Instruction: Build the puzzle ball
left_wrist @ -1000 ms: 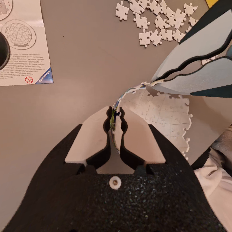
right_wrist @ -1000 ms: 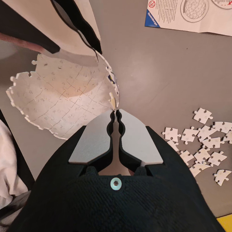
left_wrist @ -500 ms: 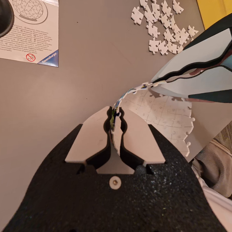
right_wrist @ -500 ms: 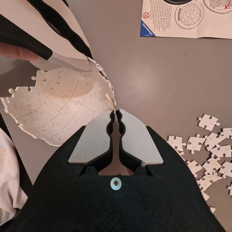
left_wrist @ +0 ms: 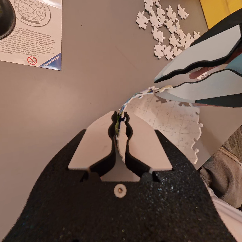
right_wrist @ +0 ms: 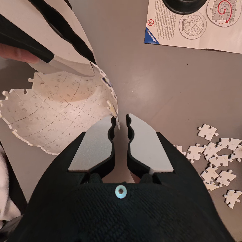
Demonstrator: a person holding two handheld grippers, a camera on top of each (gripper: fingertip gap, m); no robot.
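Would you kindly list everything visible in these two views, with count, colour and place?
Partly built puzzle ball: one, white inside, printed outside, held above the table.
Loose puzzle pieces: a pile, too many to count, white side up, on the table.
Instruction leaflet: one, white with a blue corner, on the table.
Round stand: one, black, on the leaflet.
Table: grey.
Yellow surface: beyond the pieces.
Left gripper: shut on the shell's rim.
Right gripper: open, beside the rim.

Left wrist view: puzzle shell at 3 o'clock, loose pcs at 1, leaflet at 11, all on table.
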